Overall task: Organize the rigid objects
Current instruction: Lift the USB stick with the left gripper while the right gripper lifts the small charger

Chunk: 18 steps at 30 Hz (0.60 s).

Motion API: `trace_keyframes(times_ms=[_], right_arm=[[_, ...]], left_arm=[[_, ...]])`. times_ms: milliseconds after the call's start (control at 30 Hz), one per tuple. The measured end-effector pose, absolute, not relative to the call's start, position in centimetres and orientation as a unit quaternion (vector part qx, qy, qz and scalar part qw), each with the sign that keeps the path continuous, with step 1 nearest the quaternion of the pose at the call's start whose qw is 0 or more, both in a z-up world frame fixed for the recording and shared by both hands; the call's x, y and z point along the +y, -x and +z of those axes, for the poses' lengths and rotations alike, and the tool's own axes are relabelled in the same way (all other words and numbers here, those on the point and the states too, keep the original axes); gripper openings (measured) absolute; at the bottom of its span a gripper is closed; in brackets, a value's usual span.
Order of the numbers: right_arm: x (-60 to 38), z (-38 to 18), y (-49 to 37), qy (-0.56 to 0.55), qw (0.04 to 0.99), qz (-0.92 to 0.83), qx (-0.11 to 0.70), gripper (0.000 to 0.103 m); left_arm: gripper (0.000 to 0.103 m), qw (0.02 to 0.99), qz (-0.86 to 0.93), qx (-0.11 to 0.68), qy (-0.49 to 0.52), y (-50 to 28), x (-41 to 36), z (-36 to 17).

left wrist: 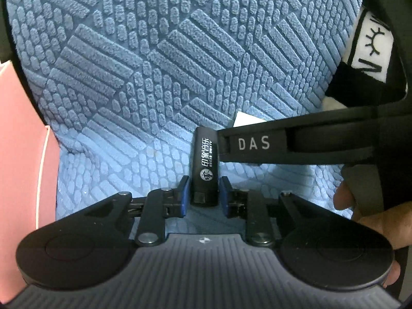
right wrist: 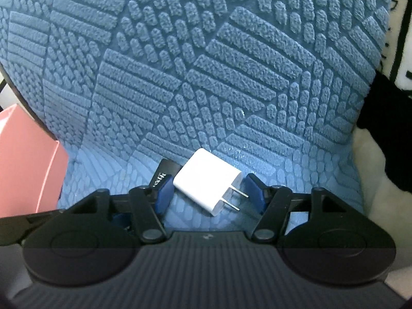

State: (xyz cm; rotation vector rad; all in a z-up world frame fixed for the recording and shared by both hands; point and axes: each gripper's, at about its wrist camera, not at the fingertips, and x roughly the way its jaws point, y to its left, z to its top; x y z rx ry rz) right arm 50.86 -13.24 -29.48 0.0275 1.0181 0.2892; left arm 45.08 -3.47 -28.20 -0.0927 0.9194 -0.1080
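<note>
The white charger [left wrist: 244,119] shows only a corner in the left wrist view, behind the right tongs [left wrist: 226,144]. In the right wrist view the black lighter [right wrist: 162,173] is mostly covered. The pink box [left wrist: 23,141] is cut off by the left edge.

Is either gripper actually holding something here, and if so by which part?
Neither. The left gripper is open astride the black lighter's near end, with gaps on both sides. The right gripper is open around the white charger on the blue mat.
</note>
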Motion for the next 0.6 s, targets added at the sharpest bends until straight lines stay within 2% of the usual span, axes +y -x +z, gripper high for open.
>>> trace_keyframes(times_ms=[267, 600], right_arm=[[-12.8, -28.8, -49.0, -0.018, 0.861, 0.114, 0.495, 0.062], [-12.7, -27.6, -42.5, -0.040, 0.861, 0.085, 0.500, 0.062]], left_arm=[[0.028, 0.894, -0.043, 0.445, 0.025, -42.8, -3.7, -28.0], [0.028, 0.893, -0.041, 0.446, 0.035, -38.7, -3.5, -27.0]])
